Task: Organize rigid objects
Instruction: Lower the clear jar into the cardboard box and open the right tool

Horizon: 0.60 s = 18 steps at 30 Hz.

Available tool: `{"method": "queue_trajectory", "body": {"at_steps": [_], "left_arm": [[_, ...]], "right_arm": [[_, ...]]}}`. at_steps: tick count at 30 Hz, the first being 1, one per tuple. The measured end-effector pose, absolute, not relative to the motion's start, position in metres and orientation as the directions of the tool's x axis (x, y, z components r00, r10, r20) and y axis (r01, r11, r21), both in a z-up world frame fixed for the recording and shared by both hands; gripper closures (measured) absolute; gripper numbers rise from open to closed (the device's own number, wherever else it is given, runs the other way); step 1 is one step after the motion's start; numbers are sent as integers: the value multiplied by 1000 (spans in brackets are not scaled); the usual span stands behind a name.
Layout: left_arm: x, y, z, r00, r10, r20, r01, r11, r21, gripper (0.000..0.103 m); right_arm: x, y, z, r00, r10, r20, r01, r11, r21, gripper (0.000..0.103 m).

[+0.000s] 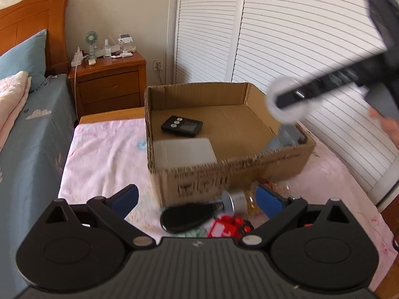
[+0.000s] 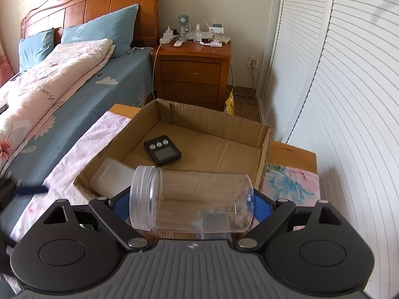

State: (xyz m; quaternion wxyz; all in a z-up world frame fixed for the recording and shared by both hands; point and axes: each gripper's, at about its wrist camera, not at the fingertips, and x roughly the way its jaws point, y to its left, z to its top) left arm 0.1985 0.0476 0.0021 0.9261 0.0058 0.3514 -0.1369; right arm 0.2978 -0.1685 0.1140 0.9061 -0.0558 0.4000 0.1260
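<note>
A cardboard box (image 1: 232,172) (image 2: 264,134) stands on a table with a pink cloth. Inside lie a black timer (image 1: 181,126) (image 2: 162,151) and a white plastic container (image 1: 183,152) (image 2: 113,177). My right gripper (image 2: 192,205) is shut on a clear plastic jar (image 2: 192,199), held sideways above the box's near edge; the gripper also shows blurred in the left wrist view (image 1: 324,84). My left gripper (image 1: 197,196) is open and empty, low in front of the box, above a black oval object (image 1: 185,215), a red toy (image 1: 229,226) and a metal-capped item (image 1: 230,199).
A bed (image 2: 62,79) lies to the left. A wooden nightstand (image 2: 193,72) with a small fan and clutter stands behind. White louvered doors (image 2: 349,99) fill the right side. A floral cloth (image 2: 289,182) covers the table right of the box.
</note>
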Motion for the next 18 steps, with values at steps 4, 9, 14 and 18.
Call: {"method": "queue_trajectory", "body": {"at_steps": [4, 9, 14, 18], "left_arm": [[183, 47, 2, 724, -239, -647, 249, 965, -78, 3], [175, 51, 1, 735, -225, -639, 234, 969, -72, 3], [169, 61, -3, 731, -221, -646, 220, 972, -83, 3], [164, 66, -7, 727, -217, -652, 213, 973, -86, 2]], "right_arm": [[328, -162, 112, 647, 143, -749, -248, 968, -29, 8], [370, -160, 105, 650, 94, -754, -178, 984, -30, 8], [392, -162, 101, 651, 38, -758, -120, 991, -53, 0], [376, -161, 106, 655, 40, -755, -120, 991, -52, 0]]}}
